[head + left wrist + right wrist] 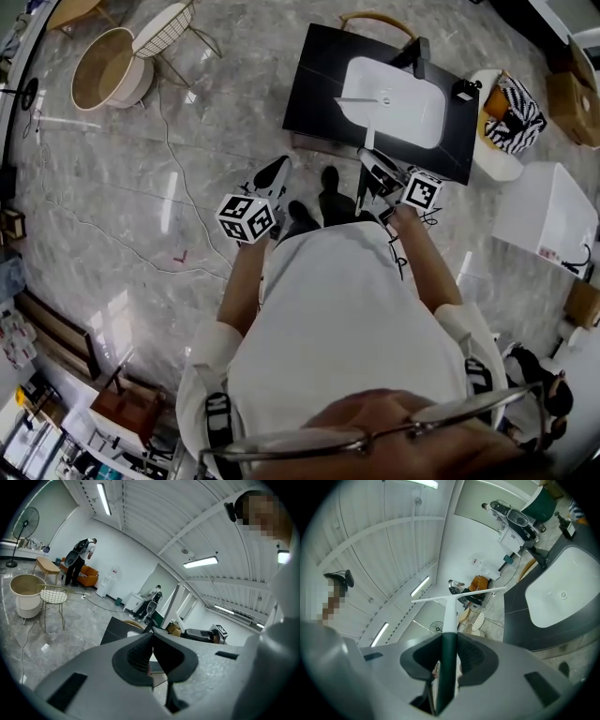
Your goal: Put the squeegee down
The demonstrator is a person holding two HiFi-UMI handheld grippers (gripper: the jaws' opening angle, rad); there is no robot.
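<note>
Before one black counter (pixel 314 89) with one white basin (pixel 412 108), two grippers pointing nearly level, left gripper (pixel 278 172) having its jaws closed and empty, right gripper (pixel 377 172) clamping one squeegee (pixel 369 131) by its dark handle, white blade reaching over the basin.

In the right gripper view the dark lower end of the squeegee (pixel 450 616) is partly hidden between the pads of the right claw (pixel 450 638). In the left gripper view most of the black counter (pixel 110 630) is covered by the left claw (pixel 153 635). In the head view the print on the white box (pixel 544 214) is too small to be read.
</note>
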